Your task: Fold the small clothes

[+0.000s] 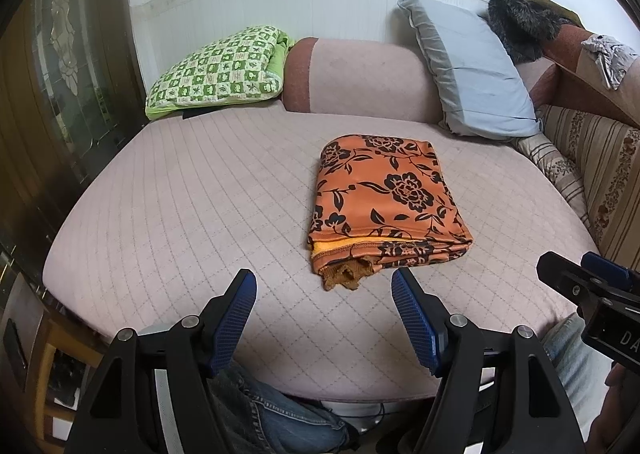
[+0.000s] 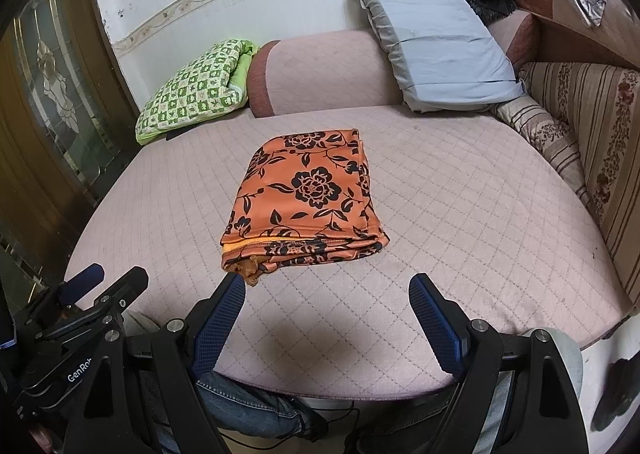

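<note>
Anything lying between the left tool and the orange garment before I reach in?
Nothing visible. The left tool is open just short of the folded orange garment, with only bare quilted cushion between them. The right tool is also open and holds nothing.

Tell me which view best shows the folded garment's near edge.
The left wrist view: the garment sits closer there, with its stacked layers and the bunched orange bit at the near corner plain. The right wrist view shows the whole garment too, but the finger reaches up to that corner.
</note>
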Demonstrator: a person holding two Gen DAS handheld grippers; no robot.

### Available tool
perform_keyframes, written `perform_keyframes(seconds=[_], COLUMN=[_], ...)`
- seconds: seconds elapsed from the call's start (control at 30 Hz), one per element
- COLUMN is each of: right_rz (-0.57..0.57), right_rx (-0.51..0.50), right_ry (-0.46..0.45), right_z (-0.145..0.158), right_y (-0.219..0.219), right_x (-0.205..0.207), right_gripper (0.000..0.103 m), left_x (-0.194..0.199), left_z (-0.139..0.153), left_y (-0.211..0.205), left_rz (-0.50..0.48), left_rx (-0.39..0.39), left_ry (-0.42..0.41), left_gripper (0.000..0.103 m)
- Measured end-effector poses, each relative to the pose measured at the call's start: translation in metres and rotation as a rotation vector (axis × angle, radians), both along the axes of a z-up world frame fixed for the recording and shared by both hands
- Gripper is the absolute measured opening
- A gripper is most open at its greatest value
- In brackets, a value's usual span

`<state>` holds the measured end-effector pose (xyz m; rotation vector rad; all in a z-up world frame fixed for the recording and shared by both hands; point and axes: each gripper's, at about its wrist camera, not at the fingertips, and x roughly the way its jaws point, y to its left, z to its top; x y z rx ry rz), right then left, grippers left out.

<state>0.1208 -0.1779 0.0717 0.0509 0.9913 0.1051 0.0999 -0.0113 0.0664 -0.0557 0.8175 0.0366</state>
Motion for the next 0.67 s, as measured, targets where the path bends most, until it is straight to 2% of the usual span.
perform_keyframes(seconds=[0.47, 0.67], right_rz=[0.0, 0.008], right_rx=[0.001, 0.034], right_ry=[0.006, -0.001], right_z=[-0.007, -0.025], right_y=[-0.002, -0.019], right_x=[0.009, 0.03], right_gripper=[0.086, 0.086], left_x=[0.015, 0.044], left_z=[-0.008, -0.027], left_y=[0.0, 0.01], left_rz=[-0.005, -0.006], left_rx=[0.0, -0.02], left_ry=[0.003, -0.002], left_gripper=[0.07, 0.07])
